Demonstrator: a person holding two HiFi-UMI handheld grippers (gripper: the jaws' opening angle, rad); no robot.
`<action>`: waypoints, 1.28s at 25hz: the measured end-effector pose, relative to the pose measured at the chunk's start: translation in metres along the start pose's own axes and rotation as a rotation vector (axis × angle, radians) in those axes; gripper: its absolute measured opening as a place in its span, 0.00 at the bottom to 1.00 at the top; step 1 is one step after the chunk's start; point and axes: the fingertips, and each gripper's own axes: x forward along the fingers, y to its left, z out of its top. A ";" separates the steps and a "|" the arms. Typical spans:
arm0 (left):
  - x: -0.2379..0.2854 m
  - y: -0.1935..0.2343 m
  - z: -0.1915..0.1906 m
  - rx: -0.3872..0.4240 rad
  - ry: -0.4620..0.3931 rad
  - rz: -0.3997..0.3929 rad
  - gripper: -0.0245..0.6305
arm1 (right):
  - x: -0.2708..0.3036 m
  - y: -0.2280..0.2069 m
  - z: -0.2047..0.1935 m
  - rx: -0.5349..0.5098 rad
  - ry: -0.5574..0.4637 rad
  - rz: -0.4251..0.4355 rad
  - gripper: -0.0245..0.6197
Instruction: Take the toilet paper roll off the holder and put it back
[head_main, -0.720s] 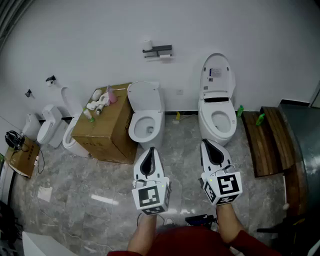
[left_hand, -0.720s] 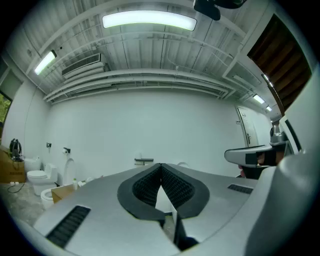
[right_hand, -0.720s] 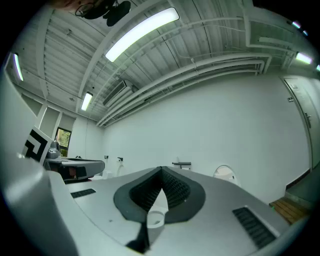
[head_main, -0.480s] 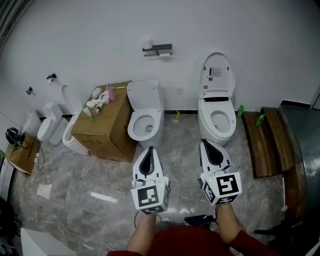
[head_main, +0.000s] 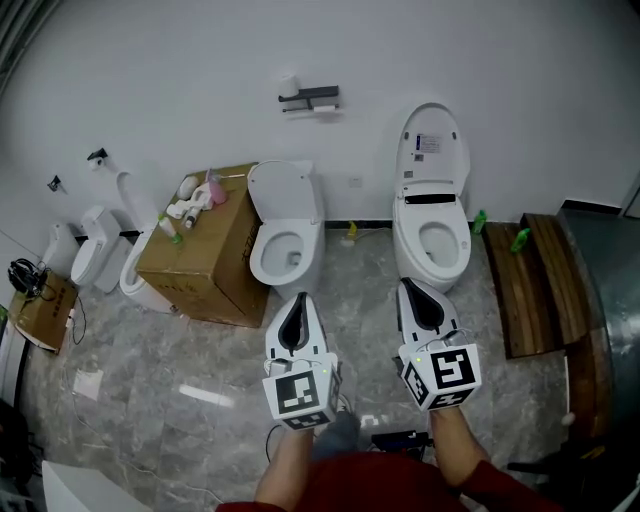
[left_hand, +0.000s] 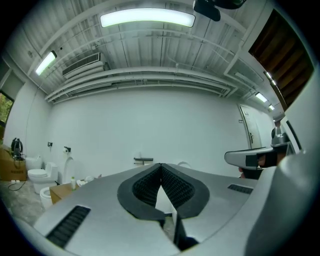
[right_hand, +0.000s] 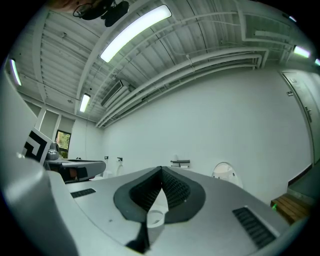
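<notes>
At the left of the head view a box (head_main: 205, 250) stands beside a toilet (head_main: 280, 240). Low in the frame, left of centre, the left gripper (head_main: 299, 298) is pressed together with nothing in it; its own view shows the tips meeting. At upper centre, on the wall (head_main: 180, 80), hangs the holder (head_main: 312, 99). The roll (head_main: 289, 86) is a small white shape at the holder's left end, well apart from both grippers. Right of centre the right gripper (head_main: 409, 285) is likewise closed and empty.

The roll is probably light and soft. It would dent under a hard pinch, and a loose end could unwind, so a gentle squeeze across its round sides looks safest.

It is too small to tell whether the roll stands on the holder or is threaded onto a bar. In both gripper views the holder is only a dark bar past the jaw tips.
</notes>
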 end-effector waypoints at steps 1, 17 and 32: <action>0.008 0.002 -0.002 -0.004 -0.002 -0.006 0.06 | 0.007 -0.001 -0.001 -0.004 -0.001 -0.002 0.05; 0.171 0.122 -0.002 -0.020 -0.026 -0.048 0.06 | 0.208 0.018 0.002 -0.050 -0.013 -0.024 0.05; 0.278 0.171 -0.027 -0.020 0.000 -0.075 0.06 | 0.322 0.001 -0.018 -0.036 -0.010 -0.060 0.05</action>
